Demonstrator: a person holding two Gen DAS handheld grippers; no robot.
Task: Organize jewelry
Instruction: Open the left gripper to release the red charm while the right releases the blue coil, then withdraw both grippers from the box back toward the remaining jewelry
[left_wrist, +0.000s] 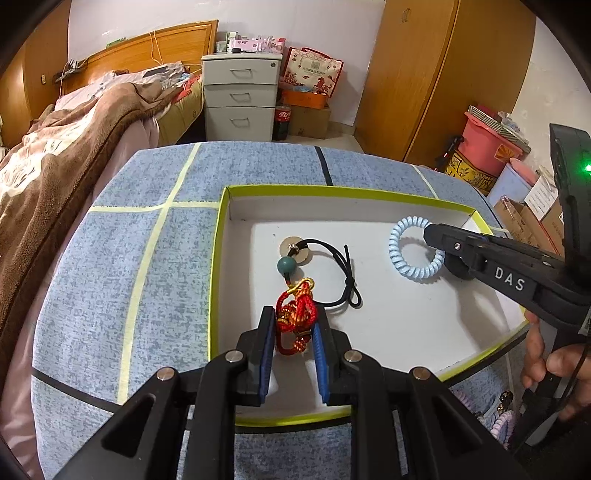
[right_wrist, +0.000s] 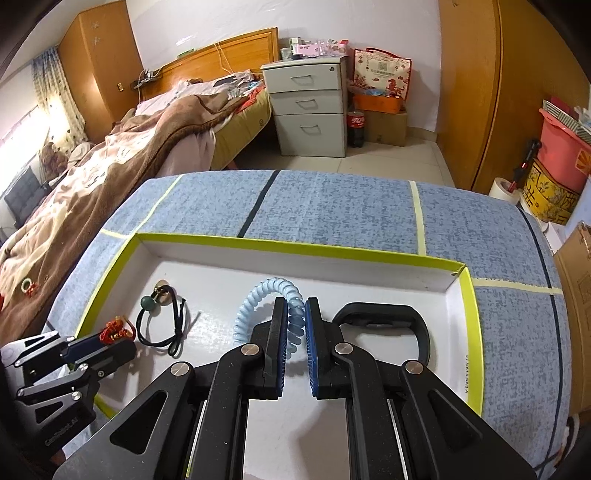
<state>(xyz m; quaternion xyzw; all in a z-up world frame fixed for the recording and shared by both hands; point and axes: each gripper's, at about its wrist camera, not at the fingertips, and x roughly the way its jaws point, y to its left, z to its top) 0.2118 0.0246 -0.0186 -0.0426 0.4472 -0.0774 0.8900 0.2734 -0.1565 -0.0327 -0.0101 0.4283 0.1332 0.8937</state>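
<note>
You are working over a shallow cardboard tray (left_wrist: 218, 258) with a smooth white floor and a thin lime-green rim, sitting on a speckled blue cloth (left_wrist: 147, 206) crossed by pale yellow and dark stripes.

Your left gripper (left_wrist: 294, 325) is pinching the knotted red cord tassel (left_wrist: 293, 321), a lumpy braid flecked with gold thread, between its ribbed blue pads (left_wrist: 267, 350). Just ahead of those fingertips the tassel is running up into a round matte green bead (left_wrist: 287, 264), and beyond the bead a flat pale disc (left_wrist: 295, 249) is lying on the tray floor. A thin black elastic cord (left_wrist: 347, 280) is looping off to the right of your left claw, tied in a small knot and resting slack on the white surface.

Your right gripper (right_wrist: 295, 314) is closing on the light blue coiled band (right_wrist: 266, 314), a springy plastic spiral ring; its right side is sitting squeezed between the two blue pads (right_wrist: 312, 354), while the rest of the ring is arching forward and to the left of the fingertips. To the right of that claw, a black rounded loop-shaped piece (right_wrist: 384, 314) is lying on the tray floor, touching the claw's right finger.
</note>
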